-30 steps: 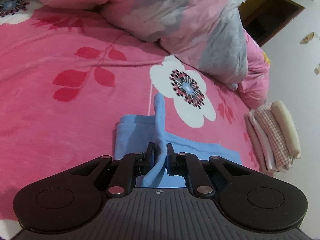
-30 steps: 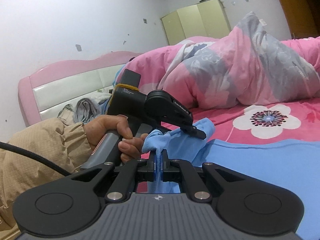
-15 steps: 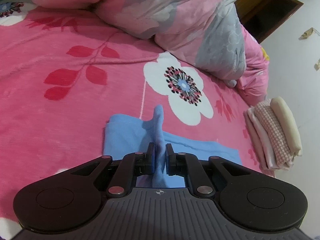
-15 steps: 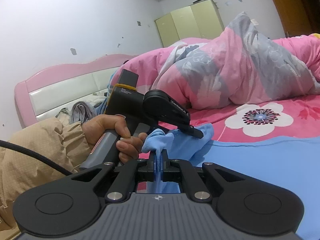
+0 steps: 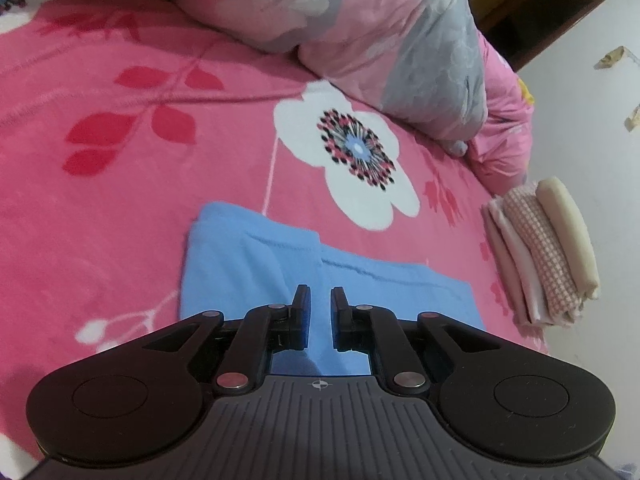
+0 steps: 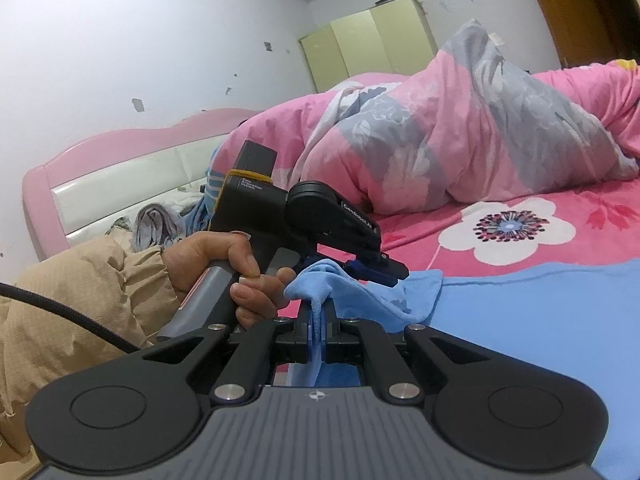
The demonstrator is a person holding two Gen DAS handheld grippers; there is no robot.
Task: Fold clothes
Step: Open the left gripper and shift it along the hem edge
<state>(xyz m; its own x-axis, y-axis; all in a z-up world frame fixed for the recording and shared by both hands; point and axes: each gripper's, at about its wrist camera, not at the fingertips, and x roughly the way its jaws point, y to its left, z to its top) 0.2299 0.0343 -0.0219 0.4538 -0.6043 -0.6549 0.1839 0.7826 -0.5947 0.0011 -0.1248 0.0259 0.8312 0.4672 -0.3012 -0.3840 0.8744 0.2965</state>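
Blue garment [image 6: 520, 312] is being pinched by right gripper [image 6: 316, 320]. Nothing is being held by the slightly parted left gripper [image 5: 318, 300]. Risk: the fold beneath it is being left free, so it may be dragged askew.

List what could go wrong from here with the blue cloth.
1. The right gripper is shut on only a thin ridge of the light blue fleece cloth; a pull could slip it free.
2. The left gripper has its jaws slightly apart with no cloth between them, so a one-sided pull may skew the fold.
3. The stack of folded pink and cream cloths sits at the bed's edge; a sweep might knock it off.
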